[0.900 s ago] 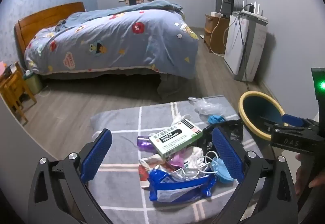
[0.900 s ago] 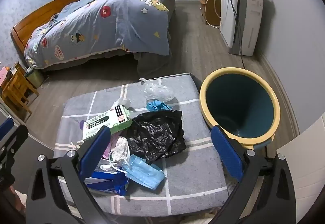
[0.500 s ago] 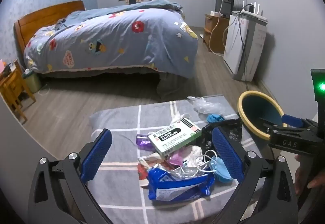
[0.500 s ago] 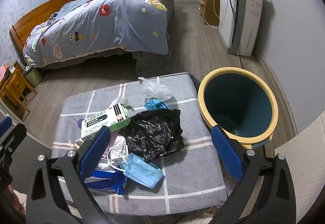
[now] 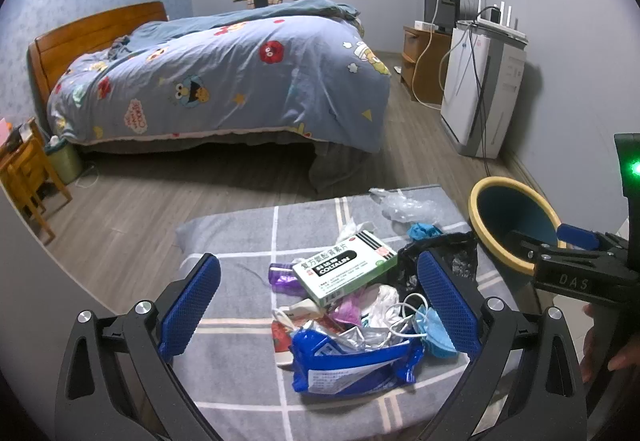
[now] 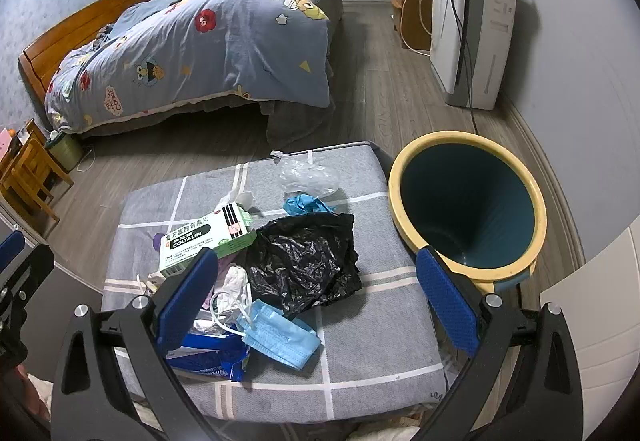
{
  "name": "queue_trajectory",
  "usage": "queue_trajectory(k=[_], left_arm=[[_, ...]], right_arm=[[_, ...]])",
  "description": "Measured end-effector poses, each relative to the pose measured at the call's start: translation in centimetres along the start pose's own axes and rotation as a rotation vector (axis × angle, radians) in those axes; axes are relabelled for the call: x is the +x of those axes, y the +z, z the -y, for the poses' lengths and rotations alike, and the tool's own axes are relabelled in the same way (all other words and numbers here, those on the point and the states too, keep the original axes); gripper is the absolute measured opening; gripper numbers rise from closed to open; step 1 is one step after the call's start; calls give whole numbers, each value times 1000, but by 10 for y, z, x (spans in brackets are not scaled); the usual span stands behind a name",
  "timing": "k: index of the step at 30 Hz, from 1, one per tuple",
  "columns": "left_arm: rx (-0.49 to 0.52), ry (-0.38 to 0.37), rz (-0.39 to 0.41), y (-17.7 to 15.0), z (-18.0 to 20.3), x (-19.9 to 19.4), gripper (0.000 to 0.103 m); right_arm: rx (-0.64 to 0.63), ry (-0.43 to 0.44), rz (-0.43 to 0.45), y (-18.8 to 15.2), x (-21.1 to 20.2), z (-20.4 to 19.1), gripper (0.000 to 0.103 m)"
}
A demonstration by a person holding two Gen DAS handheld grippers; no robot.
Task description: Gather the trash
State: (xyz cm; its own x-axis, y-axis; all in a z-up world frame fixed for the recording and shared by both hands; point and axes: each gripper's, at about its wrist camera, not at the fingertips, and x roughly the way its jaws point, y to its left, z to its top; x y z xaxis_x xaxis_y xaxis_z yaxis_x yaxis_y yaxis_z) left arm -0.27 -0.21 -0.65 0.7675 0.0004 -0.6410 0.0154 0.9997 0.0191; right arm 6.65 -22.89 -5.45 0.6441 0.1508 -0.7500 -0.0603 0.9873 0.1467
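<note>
Lying flat, medicine box [image 5: 345,266] runs lower-left to upper-right.

Little differs. In the right wrist view the trash pile [image 6: 256,273] and the bin [image 6: 468,201] sit slightly farther left between the right gripper [image 6: 316,297] pads than before. In the left wrist view the pile [image 5: 352,305] seems barely nearer.
</note>
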Motion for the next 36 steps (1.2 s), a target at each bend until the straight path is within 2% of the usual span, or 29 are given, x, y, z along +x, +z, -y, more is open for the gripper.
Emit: queue_trajectory(k=[36], left_arm=[[0,2,-5,-2,2,4,98]], right_arm=[[2,-3,-7,-1,-3,-1,97]])
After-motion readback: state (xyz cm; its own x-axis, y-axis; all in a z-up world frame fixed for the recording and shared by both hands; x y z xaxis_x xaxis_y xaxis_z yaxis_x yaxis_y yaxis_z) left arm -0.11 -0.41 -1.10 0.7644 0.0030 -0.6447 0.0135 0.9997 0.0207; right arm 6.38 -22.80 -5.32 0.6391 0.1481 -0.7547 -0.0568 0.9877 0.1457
